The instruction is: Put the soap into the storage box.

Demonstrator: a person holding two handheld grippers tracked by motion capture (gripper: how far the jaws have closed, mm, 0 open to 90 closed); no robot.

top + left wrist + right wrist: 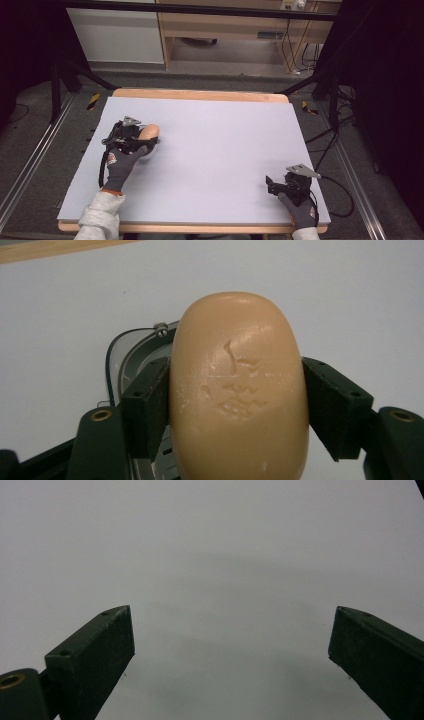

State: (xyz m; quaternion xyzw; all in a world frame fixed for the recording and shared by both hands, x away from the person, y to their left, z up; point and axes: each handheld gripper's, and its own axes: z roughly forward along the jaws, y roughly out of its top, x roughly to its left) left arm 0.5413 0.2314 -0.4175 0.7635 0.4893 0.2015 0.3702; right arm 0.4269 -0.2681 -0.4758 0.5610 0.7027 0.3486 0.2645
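A tan oval bar of soap (239, 390) with a dented face stands on end between the black pads (150, 405) of my left gripper (237, 405), which is shut on its two sides. In the high view the soap (149, 131) and the left gripper (148, 137) are at the left of the table, low over the sheet. Beneath and behind the soap lies a grey, round-cornered dish-like thing (131, 347) with a small screw on its rim; most of it is hidden. My right gripper (270, 183) rests near the front right, and its jaws (232, 645) stand wide open over bare sheet.
A pale lavender sheet (225, 145) covers the table, with a wooden edge (200, 94) along the far side. Black cables (345, 195) trail off the right side. Metal rails (30, 160) run along the floor, and a wooden cabinet (225, 25) stands beyond.
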